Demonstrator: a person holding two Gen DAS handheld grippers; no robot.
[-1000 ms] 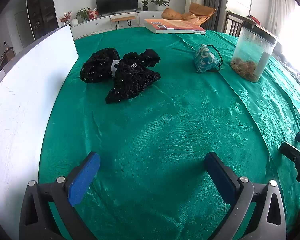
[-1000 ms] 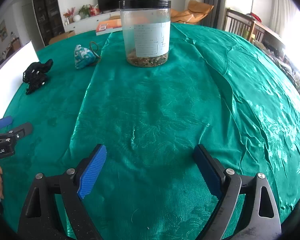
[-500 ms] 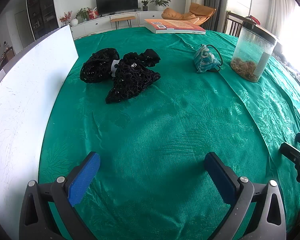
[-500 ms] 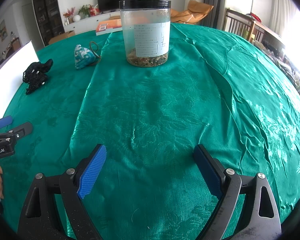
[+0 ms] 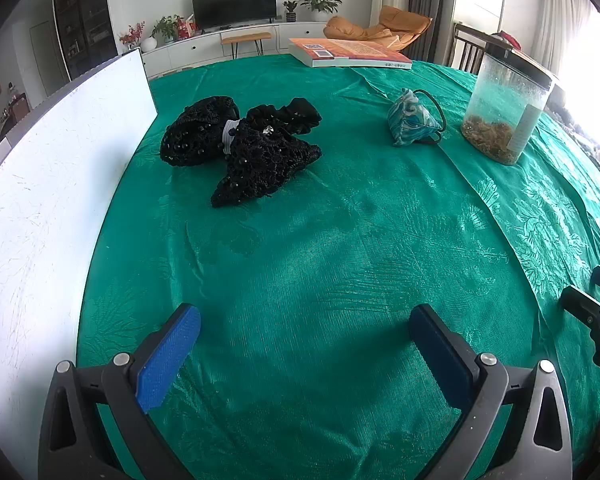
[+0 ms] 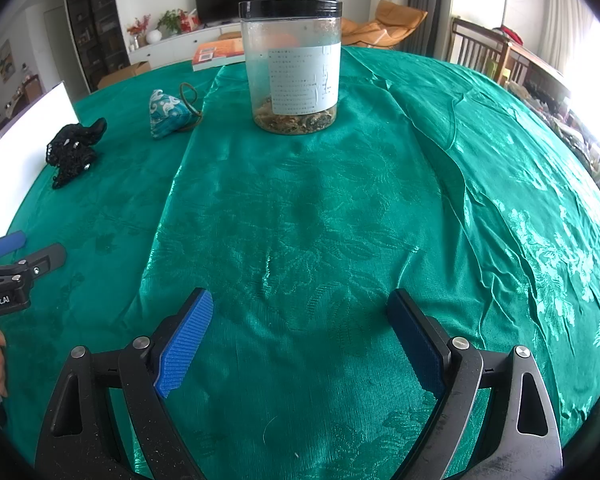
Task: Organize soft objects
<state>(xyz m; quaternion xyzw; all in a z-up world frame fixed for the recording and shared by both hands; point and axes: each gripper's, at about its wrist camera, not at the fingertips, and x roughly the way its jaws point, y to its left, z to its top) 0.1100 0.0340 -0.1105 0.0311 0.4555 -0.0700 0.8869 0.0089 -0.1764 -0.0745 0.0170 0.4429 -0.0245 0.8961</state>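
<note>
A home living room: television, orange lounge chair, potted plants.

- right gripper hangs over the green tablecloth, jaws wide apart, nothing between them.
- clear jar with black lid stands straight ahead.
- patterned pouch lies left of the jar, black lace bundle further left.
- left gripper shows at the left edge.
</note>
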